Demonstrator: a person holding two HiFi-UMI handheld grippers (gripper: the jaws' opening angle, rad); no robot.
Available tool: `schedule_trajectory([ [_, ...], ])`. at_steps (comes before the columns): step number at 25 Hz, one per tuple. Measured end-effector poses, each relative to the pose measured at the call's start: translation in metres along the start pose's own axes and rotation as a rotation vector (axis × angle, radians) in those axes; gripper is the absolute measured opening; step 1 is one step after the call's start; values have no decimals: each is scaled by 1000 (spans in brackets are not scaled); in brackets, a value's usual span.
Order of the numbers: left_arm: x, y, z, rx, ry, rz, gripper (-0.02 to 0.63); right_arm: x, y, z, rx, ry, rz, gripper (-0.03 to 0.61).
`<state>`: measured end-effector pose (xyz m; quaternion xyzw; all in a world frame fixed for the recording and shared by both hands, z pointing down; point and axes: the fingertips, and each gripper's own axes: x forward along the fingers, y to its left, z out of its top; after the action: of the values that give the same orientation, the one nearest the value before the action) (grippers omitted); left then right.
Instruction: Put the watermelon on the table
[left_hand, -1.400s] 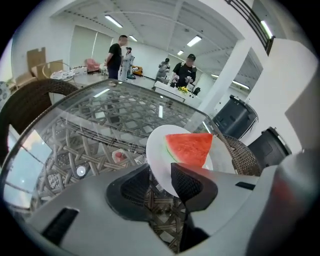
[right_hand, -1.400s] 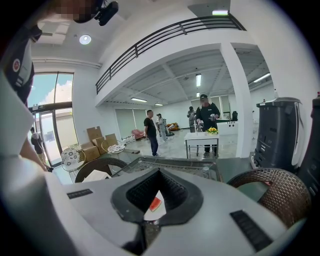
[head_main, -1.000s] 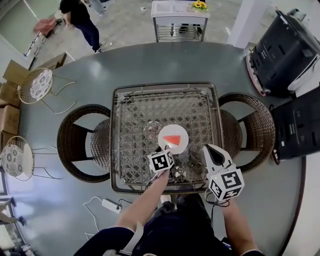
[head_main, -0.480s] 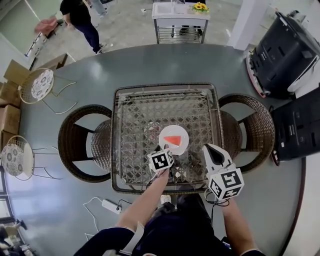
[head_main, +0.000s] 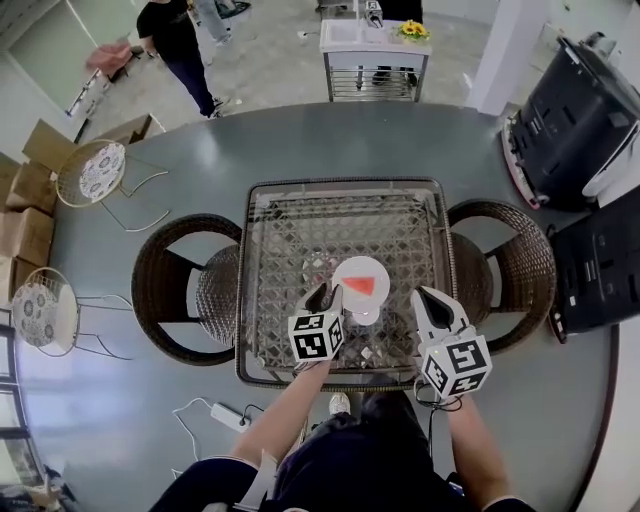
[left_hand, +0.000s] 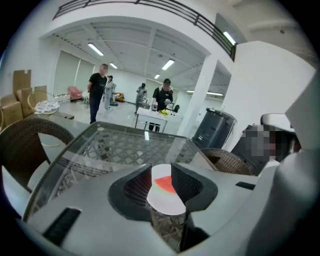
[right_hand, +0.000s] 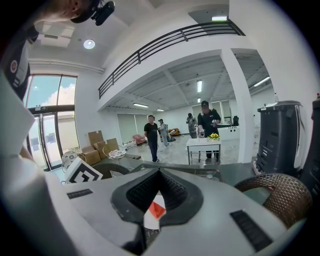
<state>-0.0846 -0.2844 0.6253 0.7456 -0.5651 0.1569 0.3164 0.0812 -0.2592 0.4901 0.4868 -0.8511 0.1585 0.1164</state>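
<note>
A red watermelon (head_main: 366, 284) slice lies on a white plate (head_main: 347, 273) on the near half of the glass-topped wicker table (head_main: 340, 186). My left gripper (head_main: 326, 296) sits just left of the plate's near edge, open. In the left gripper view its jaws stand apart around the gripper point (left_hand: 161, 166), with the watermelon (left_hand: 164, 184) and plate (left_hand: 168, 203) showing through the gap. My right gripper (head_main: 433, 301) hovers right of the plate, shut and empty (right_hand: 159, 171). The watermelon (right_hand: 158, 210) shows below its closed tips.
Brown wicker chairs stand at the table's left (head_main: 170, 290) and right (head_main: 512, 262). A white power strip (head_main: 228, 413) lies on the floor near me. Black machines (head_main: 570, 100) are at the right, a white cart (head_main: 372, 50) beyond the table, and a person (head_main: 180, 40) far left.
The head view has tipped a little, so everything sits lower in frame. My left gripper has drawn back slightly from the plate's edge. Plate and watermelon stay put.
</note>
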Motion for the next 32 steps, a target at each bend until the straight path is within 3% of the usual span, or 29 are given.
schedule_trajectory([
  [5, -38, -27, 41, 122, -114, -111, 88, 1, 5, 10, -3, -34, -3, 3],
  [11, -79, -58, 77, 210, -231, -203, 6, 3, 18, 26, -29, -75, 10, 3],
  [20, -141, -100, 122, 333, -408, -352, 6, -6, 48, 66, -88, -169, 62, 3],
  [25, -157, -112, 130, 354, -435, -409, 6, -17, 58, 81, -96, -215, 76, 3],
  [32, -164, -116, 135, 365, -427, -407, 6, -25, 67, 91, -117, -234, 97, 3],
])
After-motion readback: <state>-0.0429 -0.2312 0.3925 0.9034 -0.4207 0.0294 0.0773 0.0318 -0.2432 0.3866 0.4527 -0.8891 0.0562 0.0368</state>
